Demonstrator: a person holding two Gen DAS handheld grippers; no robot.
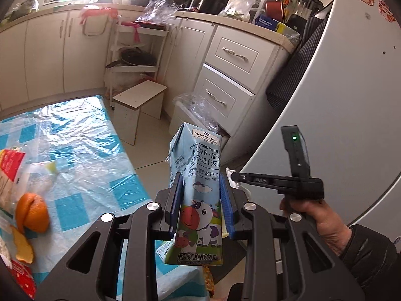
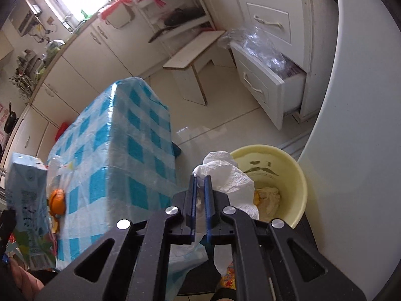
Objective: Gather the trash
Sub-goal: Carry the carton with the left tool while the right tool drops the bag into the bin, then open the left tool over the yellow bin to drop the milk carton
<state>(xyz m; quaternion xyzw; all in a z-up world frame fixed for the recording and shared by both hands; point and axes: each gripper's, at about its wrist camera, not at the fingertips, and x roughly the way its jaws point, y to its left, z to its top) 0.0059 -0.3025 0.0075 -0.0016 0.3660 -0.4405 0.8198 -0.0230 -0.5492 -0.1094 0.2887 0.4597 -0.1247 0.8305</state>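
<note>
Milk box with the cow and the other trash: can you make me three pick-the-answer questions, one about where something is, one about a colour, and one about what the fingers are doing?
1. Where is the orange peel?
A. on the checked table cover
B. in the open drawer
C. on the stool

2. What colour is the trash bucket?
A. red
B. pale yellow
C. black

3. What is the left gripper doing?
A. hanging open and empty
B. pinching a tissue
C. shut on the milk carton

Answers:
1 A, the peel lies on the blue-and-white table cover.
2 B, its wall is pale yellow with a moustache drawn inside.
3 C, both blue fingers press the carton's sides; the right gripper has the white tissue.
</note>
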